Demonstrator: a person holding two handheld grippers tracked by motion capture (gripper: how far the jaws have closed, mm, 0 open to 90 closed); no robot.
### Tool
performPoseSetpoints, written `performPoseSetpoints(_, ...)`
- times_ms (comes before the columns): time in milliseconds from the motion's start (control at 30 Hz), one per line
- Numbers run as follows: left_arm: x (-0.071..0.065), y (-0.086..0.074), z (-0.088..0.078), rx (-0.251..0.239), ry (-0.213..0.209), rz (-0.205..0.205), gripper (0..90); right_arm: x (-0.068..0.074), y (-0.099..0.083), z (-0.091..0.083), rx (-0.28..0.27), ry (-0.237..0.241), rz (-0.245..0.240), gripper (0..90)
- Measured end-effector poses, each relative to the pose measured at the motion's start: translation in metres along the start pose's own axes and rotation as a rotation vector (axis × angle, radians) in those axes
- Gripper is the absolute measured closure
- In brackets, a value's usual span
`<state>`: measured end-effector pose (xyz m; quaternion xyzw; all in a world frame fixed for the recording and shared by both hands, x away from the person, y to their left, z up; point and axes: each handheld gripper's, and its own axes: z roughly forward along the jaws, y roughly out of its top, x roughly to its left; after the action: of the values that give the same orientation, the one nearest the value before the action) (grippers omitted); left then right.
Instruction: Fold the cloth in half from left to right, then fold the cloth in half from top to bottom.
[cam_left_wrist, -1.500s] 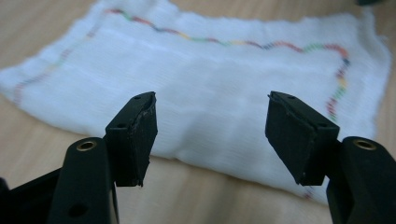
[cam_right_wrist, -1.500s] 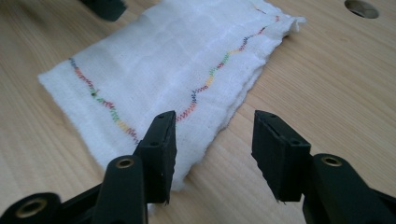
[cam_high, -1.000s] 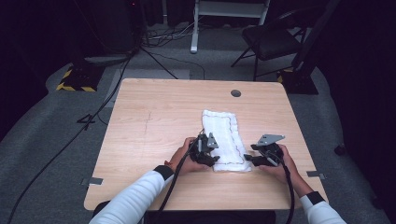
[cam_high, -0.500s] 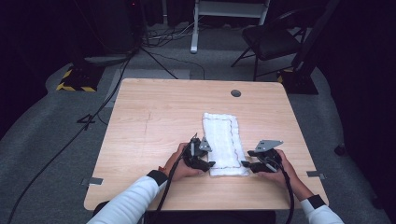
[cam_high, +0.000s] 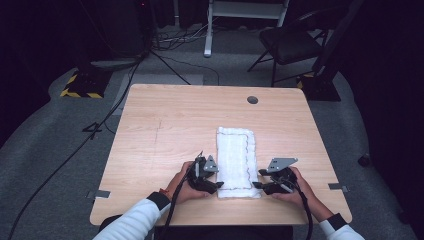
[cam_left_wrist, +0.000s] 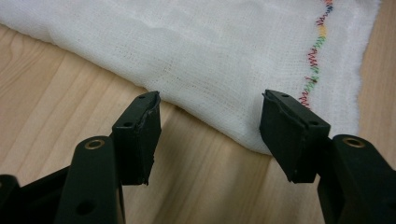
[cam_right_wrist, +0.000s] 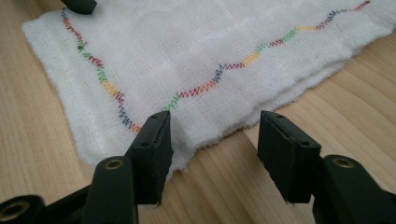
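Observation:
A folded white cloth (cam_high: 235, 157) with a wavy multicoloured stitch line lies flat on the wooden table (cam_high: 170, 125), its long side running away from me. My left gripper (cam_high: 216, 186) is at the cloth's near left corner and my right gripper (cam_high: 257, 185) is at its near right corner. In the left gripper view, the left gripper (cam_left_wrist: 210, 135) stands open just off the cloth (cam_left_wrist: 224, 56), whose edge runs between the jaws. In the right gripper view, the right gripper (cam_right_wrist: 215, 154) is open at the cloth's (cam_right_wrist: 187, 56) edge. Its jaws have just been opening slightly, and neither pad presses on the cloth.
A round grommet hole (cam_high: 252, 99) sits near the table's far edge. Bare wood stretches to the left of the cloth. Beyond the table stand a dark chair (cam_high: 292, 45), a white stand (cam_high: 240, 15) and floor cables (cam_high: 125, 85).
Both hands have slid toward the table's near edge along the cloth's sides. The cloth now lies flatter and straighter than before.

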<state>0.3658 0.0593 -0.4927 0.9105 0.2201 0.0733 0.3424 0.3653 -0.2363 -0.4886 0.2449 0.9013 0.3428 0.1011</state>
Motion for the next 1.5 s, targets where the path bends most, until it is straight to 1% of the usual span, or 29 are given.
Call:
performPoseSetpoints(167,-0.005,-0.004,-0.003,-0.002,0.013,0.001,38.5,0.004,0.001,0.000,0.006,0.007,-0.015,44.4)
performPoseSetpoints(267,-0.006,-0.004,-0.005,0.005,0.017,0.013,38.1,0.004,0.002,0.001,0.007,0.001,-0.016,39.8)
performPoseSetpoints(333,-0.005,-0.003,-0.005,0.008,0.023,0.007,37.4,0.004,0.002,0.001,0.006,-0.004,-0.017,39.3)
performPoseSetpoints(367,-0.005,-0.004,-0.006,0.009,0.027,0.003,33.7,0.003,0.003,0.000,0.006,-0.005,-0.025,37.8)
performPoseSetpoints(467,-0.001,-0.004,-0.007,0.007,0.000,-0.008,31.6,0.002,0.004,-0.001,0.004,-0.016,-0.029,37.2)
performPoseSetpoints(533,0.001,-0.004,-0.008,0.005,-0.012,-0.006,24.9,-0.004,0.007,-0.005,-0.025,-0.032,-0.021,38.1)
performPoseSetpoints(567,0.002,-0.003,-0.009,0.003,-0.017,-0.003,24.9,-0.004,0.007,-0.005,-0.025,-0.032,-0.021,38.1)
performPoseSetpoints(633,0.003,-0.001,-0.010,0.005,-0.006,0.009,23.9,-0.009,0.008,-0.008,-0.034,-0.056,-0.017,37.8)
performPoseSetpoints(667,0.004,0.000,-0.011,-0.003,0.005,0.017,23.4,-0.012,0.008,-0.009,-0.045,-0.067,-0.012,37.8)
performPoseSetpoints(700,0.006,0.002,-0.011,-0.011,0.010,0.014,23.3,-0.016,0.009,-0.011,-0.054,-0.074,0.001,38.0)
performPoseSetpoints(733,0.009,0.004,-0.012,-0.012,0.010,0.008,23.2,-0.023,0.011,-0.015,-0.075,-0.097,0.019,38.8)
performPoseSetpoints(767,0.011,0.006,-0.013,-0.020,0.016,0.005,23.2,-0.023,0.011,-0.015,-0.075,-0.097,0.019,38.8)
performPoseSetpoints(867,0.022,0.014,-0.015,-0.041,0.043,-0.001,24.1,-0.034,0.014,-0.019,-0.099,-0.124,0.046,40.5)
performPoseSetpoints(933,0.031,0.021,-0.016,-0.056,0.062,-0.008,24.2,-0.043,0.018,-0.018,-0.104,-0.142,0.053,41.1)
performPoseSetpoints(967,0.036,0.025,-0.016,-0.059,0.077,-0.005,24.3,-0.047,0.021,-0.018,-0.106,-0.152,0.059,41.8)
performPoseSetpoints(1000,0.041,0.028,-0.015,-0.055,0.102,0.004,24.3,-0.051,0.024,-0.016,-0.108,-0.159,0.063,42.2)
performPoseSetpoints(1033,0.047,0.032,-0.013,-0.057,0.118,-0.001,24.2,-0.055,0.027,-0.014,-0.111,-0.164,0.068,42.3)
performPoseSetpoints(1067,0.054,0.035,-0.011,-0.058,0.123,-0.014,24.4,-0.059,0.030,-0.012,-0.111,-0.172,0.070,43.0)
performPoseSetpoints(1100,0.061,0.039,-0.009,-0.051,0.130,-0.023,24.4,-0.067,0.037,-0.006,-0.106,-0.188,0.073,43.3)
performPoseSetpoints(1133,0.066,0.042,-0.006,-0.051,0.145,-0.031,24.4,-0.067,0.037,-0.006,-0.106,-0.188,0.073,43.3)
performPoseSetpoints(1167,0.072,0.045,-0.003,-0.055,0.163,-0.033,25.0,-0.075,0.044,0.000,-0.099,-0.201,0.078,43.9)
performPoseSetpoints(1200,0.078,0.049,0.001,-0.052,0.169,-0.037,25.0,-0.075,0.044,0.000,-0.099,-0.201,0.078,43.9)
performPoseSetpoints(1267,0.087,0.055,0.009,-0.042,0.159,-0.059,24.8,-0.082,0.050,0.007,-0.091,-0.207,0.088,44.1)
performPoseSetpoints(1300,0.090,0.058,0.012,-0.037,0.174,-0.059,24.2,-0.085,0.053,0.011,-0.085,-0.216,0.083,44.2)
performPoseSetpoints(1333,0.093,0.060,0.017,-0.030,0.187,-0.061,24.7,-0.088,0.056,0.015,-0.080,-0.218,0.089,44.2)
performPoseSetpoints(1367,0.096,0.063,0.021,-0.027,0.186,-0.064,24.7,-0.091,0.059,0.018,-0.084,-0.211,0.101,44.2)
performPoseSetpoints(1400,0.098,0.065,0.024,-0.036,0.179,-0.075,24.5,-0.093,0.061,0.022,-0.095,-0.205,0.112,44.2)
performPoseSetpoints(1467,0.102,0.069,0.030,-0.032,0.187,-0.082,24.6,-0.097,0.067,0.029,-0.094,-0.203,0.123,44.1)
performPoseSetpoints(1500,0.104,0.071,0.033,-0.035,0.186,-0.085,24.6,-0.100,0.072,0.038,-0.078,-0.207,0.125,43.8)
